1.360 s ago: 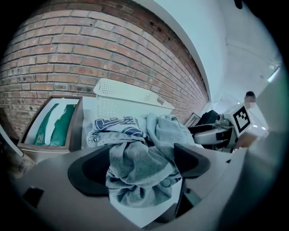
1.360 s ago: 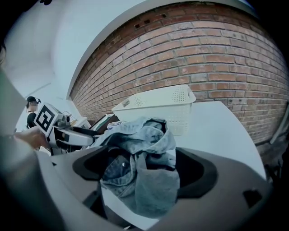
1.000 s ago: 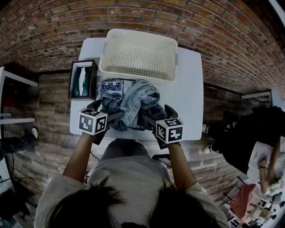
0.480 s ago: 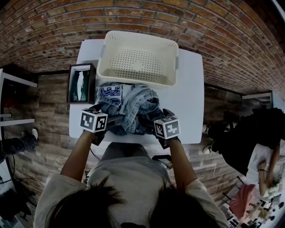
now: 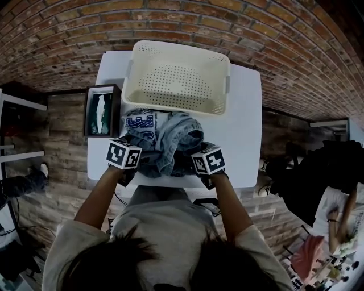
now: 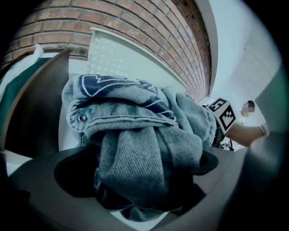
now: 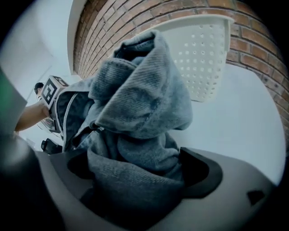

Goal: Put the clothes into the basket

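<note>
likely soft, floppy, weighty: denim clothes (image 5: 165,142) heaped on worktop (image 5: 242,136) near basket (image 5: 176,79). left gripper (image 6: 135,173), right gripper (image 7: 140,176): jaws just opening wide, denim between, unclamped. take thick folds, both flanks.

- Clothes (image 5: 165,139): faded blue denim, and one pale piece with navy print.
- Basket (image 5: 176,82): cream, dotted all over with small holes.
- Counter (image 5: 242,131): plain white.
- Brick wall (image 5: 170,17): red-brown, with pale mortar lines.
- Box (image 5: 90,111): dark, with green and white inside.
</note>
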